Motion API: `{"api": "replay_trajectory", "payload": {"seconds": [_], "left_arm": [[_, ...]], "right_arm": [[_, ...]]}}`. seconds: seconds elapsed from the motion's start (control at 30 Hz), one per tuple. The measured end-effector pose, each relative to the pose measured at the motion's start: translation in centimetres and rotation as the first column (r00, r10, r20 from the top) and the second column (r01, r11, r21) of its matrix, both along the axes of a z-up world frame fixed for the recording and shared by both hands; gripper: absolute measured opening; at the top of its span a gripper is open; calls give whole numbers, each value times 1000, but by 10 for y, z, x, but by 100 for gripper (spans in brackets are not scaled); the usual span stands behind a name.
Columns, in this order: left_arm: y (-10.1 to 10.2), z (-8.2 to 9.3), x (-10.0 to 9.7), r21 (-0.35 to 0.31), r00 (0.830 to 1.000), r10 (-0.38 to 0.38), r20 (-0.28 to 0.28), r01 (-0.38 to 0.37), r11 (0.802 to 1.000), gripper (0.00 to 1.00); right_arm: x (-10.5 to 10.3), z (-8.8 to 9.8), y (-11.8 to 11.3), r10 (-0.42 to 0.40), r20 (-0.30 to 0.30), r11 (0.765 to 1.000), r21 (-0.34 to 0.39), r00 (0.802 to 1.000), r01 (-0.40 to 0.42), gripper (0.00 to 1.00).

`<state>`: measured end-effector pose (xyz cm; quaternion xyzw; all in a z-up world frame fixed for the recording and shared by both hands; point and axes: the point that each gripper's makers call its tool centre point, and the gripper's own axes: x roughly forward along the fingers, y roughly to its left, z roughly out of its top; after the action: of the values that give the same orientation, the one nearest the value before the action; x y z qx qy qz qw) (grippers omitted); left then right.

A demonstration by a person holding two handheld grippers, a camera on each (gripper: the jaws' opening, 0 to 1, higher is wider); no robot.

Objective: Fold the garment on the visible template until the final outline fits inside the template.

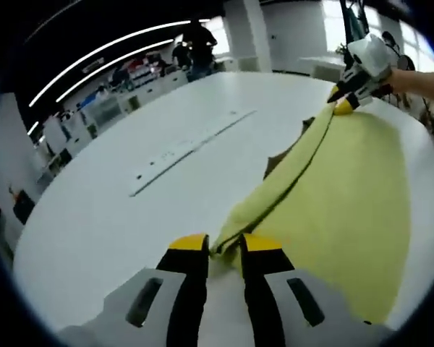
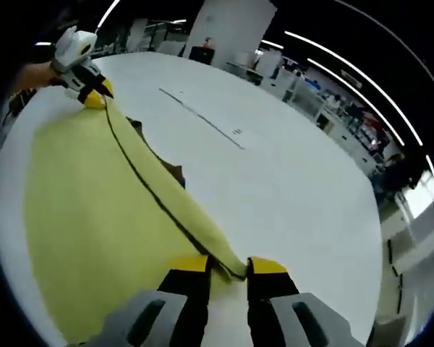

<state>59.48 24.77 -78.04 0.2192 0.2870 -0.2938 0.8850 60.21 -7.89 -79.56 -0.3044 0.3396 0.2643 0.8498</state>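
While I hold the cloth up by two ends of one edge, this is how it stands:
L claw (image 1: 223, 249): mine, jaws pinched narrow on one corner of the yellow garment (image 1: 347, 188), fabric bunched between the tips
R claw (image 2: 226, 269): mine, also closed on the garment, gripping the dark-seamed edge at the other end; it's seen far off in the left gripper view at (image 1: 345, 100), and the L one shows far off in the right gripper view at (image 2: 94, 92)
Garment: edge stretched taut between both claws, the rest lying spread on the white table (image 1: 116, 217)
Brown patch (image 2: 175, 172): peeks out from under the raised edge, just beside the fold line; prob the template but can't tell for sure, most of it is covered
Risk 1: grip is only on thin corners, so a hard pull apart could slip the cloth out of one claw & the edge drops crooked
Risk 2: if I lay the edge down w/o sighting the brown patch, the outline may overhang it
Risk 3: uneven height btw claws would skew the crease & leave wrinkles
Around: long pale strip (image 1: 192, 148) lying on the table, well apart from the cloth, not in the way
Bkgd: desks, ceiling lights, a person (image 1: 197, 43) standing beyond the table's far side, no obstruction
In the way: nothing on the table near the fold path
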Motion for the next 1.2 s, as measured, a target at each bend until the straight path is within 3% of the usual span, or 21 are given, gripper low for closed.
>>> {"api": "replay_trajectory", "payload": {"seconds": [0.07, 0.1, 0.27, 0.33, 0.37, 0.43, 0.57, 0.67, 0.77, 0.87, 0.97, 1.07, 1.2], "left_arm": [[1, 1, 3, 29, 1000, 0, 26, -1, 1000, 4], [2, 2, 3, 30, 1000, 4, 27, -5, 1000, 2], [5, 11, 11, -66, 994, 100, 47, -97, 993, 3], [5, 11, 13, -123, 990, 142, 14, -139, 983, 3], [6, 7, 12, -151, 983, 181, -34, -184, 971, 3], [8, 8, 14, -177, 974, 222, -39, -225, 958, 3], [16, 8, 22, -272, 937, 340, -85, -350, 896, 5], [23, 9, 25, -233, 933, 355, -64, -360, 904, 8], [21, 12, 23, -284, 928, 361, -87, -371, 884, 15], [21, 13, 19, -279, 932, 351, -90, -362, 890, 19], [19, 15, 14, -301, 937, 333, -102, -349, 888, 28], [16, 19, 7, -326, 941, 320, -108, -338, 883, 36], [15, 23, -3, -339, 946, 301, -120, -324, 883, 45]], "right_arm": [[0, -1, -2, -17, -6, 1000, 15, 1000, 17, 0], [0, 1, 0, -48, -12, 997, 66, 999, 49, 0], [6, 15, -1, -104, 8, 987, 121, 995, 102, 0], [9, 17, -2, -176, -9, 967, 184, 984, 175, 0], [11, 17, -6, -251, -30, 941, 227, 968, 251, 1], [15, 19, -10, -293, -17, 926, 244, 956, 288, 4], [21, 17, -15, -401, -63, 857, 327, 914, 399, 7], [22, 13, -18, -413, -85, 847, 330, 907, 417, 10], [20, 12, -15, -412, -116, 834, 350, 904, 425, 21], [13, 12, -10, -392, -146, 832, 365, 908, 417, 28], [6, 16, -2, -373, -189, 814, 403, 908, 418, 40], [-1, 17, 5, -345, -214, 817, 412, 914, 405, 53], [-16, 19, 12, -292, -245, 836, 404, 924, 372, 57]]}}
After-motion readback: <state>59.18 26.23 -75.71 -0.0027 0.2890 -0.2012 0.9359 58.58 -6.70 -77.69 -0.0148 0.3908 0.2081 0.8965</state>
